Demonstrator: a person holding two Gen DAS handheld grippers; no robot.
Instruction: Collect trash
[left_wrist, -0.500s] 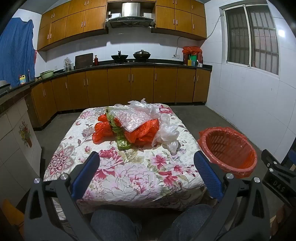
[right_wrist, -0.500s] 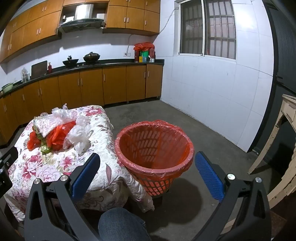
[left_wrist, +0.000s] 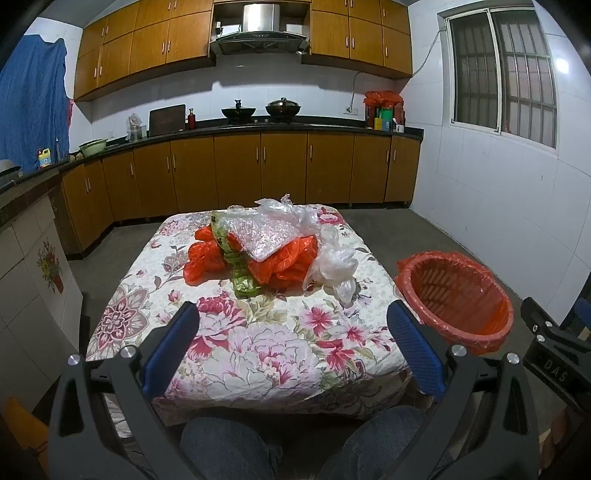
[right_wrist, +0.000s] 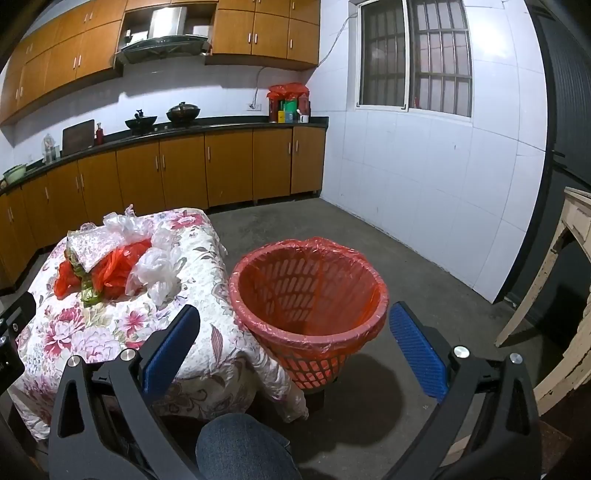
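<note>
We are holding the left gripper (left_wrist: 293, 325) tilted downward over the near edge of a low table (left_wrist: 258, 362), its blue-padded jaws spread wide with nothing between them. We are keeping the right gripper (right_wrist: 295, 325) at the same downward tilt, jaws likewise released and empty, framing an orange mesh wastebasket (right_wrist: 308, 295) lined with an orange bag. Our denim-clad knees (left_wrist: 229, 448) are showing just below both tools. The trash is lying in a heap (left_wrist: 266, 251) on the far half of the flowered tablecloth: crumpled orange bags, a green wrapper, clear plastic film and bubble wrap, well apart from either gripper. The wastebasket is standing on the grey concrete floor (right_wrist: 424, 280) just beside the table's right edge. Wooden cabinets (left_wrist: 258, 166), a dark countertop with two woks (left_wrist: 260, 109), and white tiled walls are ringing the kitchen.
</note>
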